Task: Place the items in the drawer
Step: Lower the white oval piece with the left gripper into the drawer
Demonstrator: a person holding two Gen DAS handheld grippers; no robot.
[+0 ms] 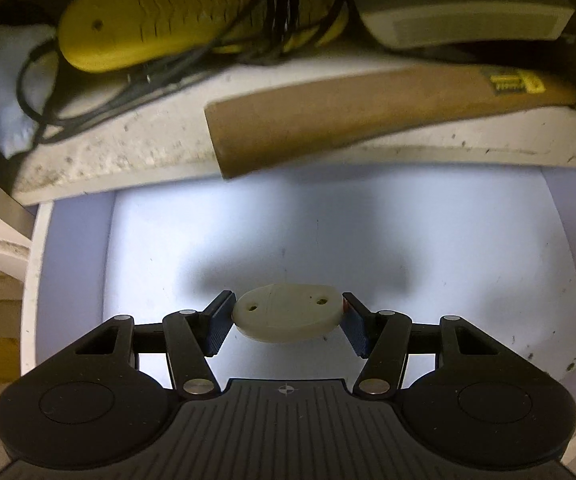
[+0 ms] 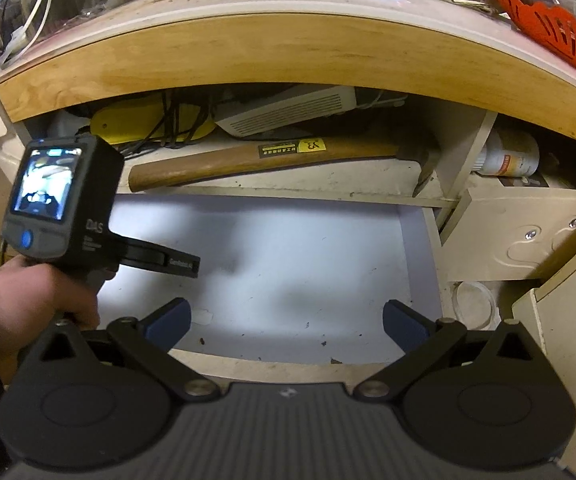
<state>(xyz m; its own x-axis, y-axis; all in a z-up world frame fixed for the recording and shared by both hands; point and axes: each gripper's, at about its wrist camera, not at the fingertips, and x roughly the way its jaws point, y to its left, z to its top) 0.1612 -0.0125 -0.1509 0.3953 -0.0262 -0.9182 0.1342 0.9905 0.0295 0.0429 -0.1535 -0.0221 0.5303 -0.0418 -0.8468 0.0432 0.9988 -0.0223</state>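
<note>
The left gripper (image 1: 286,318) pinches a cream oval piece (image 1: 286,314) by its two ends, hanging over the white drawer (image 1: 467,264) floor at six o'clock. The right gripper (image 2: 286,320) sits spread and empty above the drawer's front edge. At twelve o'clock a hammer (image 1: 367,120) handle juts out from the shelf (image 1: 128,152) over the drawer's back. The hold is on the rounded ends only, so the piece could twist or slip loose and bounce. Pushing deeper risks knocking the handle.

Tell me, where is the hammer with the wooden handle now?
In both views the hammer lies on the shelf just behind the open drawer, in front of the yellow case and the white box.
</note>
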